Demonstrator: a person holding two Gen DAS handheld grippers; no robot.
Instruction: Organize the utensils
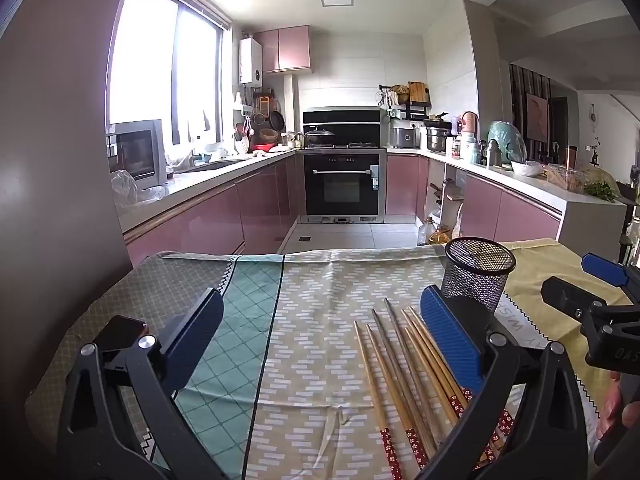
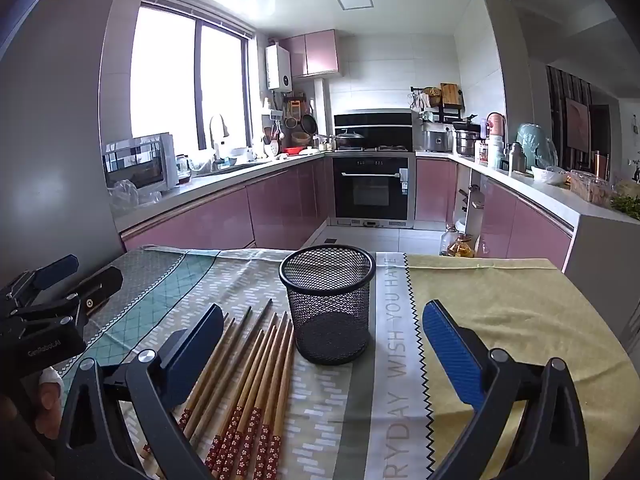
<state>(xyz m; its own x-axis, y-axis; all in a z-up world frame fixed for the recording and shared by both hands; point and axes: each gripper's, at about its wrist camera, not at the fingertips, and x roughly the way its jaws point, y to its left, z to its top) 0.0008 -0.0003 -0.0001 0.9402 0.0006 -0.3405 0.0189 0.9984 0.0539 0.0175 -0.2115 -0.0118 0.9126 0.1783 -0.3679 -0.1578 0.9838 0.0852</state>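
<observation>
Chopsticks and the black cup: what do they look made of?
Chopsticks: light wood or bamboo, matte, faint grain showing; handle ends wrapped or painted red with small white flowers.
Black cup: metal wire mesh by the look, black coated, see-through walls, solid rim; thin plastic mesh can't be ruled out.

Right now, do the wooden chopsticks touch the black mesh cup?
Apart. In the right wrist view, a strip of patterned cloth shows between the wooden chopsticks and the base of the black mesh cup.
</observation>
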